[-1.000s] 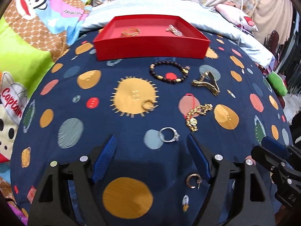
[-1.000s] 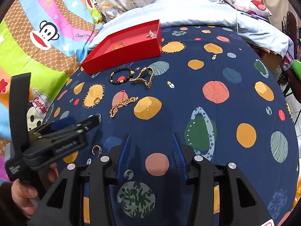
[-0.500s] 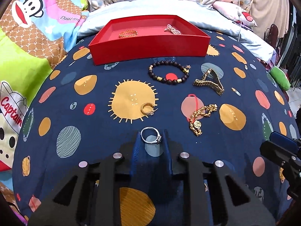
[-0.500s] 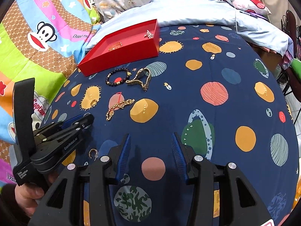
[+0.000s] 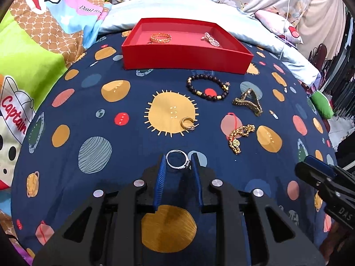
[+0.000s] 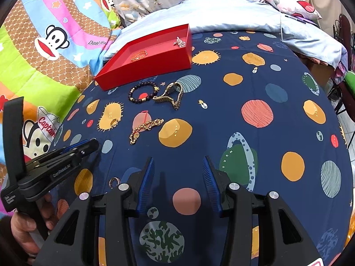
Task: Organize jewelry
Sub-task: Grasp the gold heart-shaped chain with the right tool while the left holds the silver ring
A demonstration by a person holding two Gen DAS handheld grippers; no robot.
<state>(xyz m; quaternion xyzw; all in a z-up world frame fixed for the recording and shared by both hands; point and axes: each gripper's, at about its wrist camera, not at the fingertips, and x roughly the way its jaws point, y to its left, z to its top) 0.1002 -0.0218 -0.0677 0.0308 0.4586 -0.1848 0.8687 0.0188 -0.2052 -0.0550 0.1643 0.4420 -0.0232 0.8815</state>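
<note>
Planet-print bedding carries scattered jewelry and a red tray. Left gripper pinches a silver ring; right gripper gapes half-wide, empty.

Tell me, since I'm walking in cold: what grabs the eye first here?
The red tray at the far end of the planet-print bedspread, already holding a gold bangle and a pearl piece. Nearer, the left gripper pinches a silver ring. A beaded bracelet, gold watch, gold chain and gold ring lie loose between.
</note>
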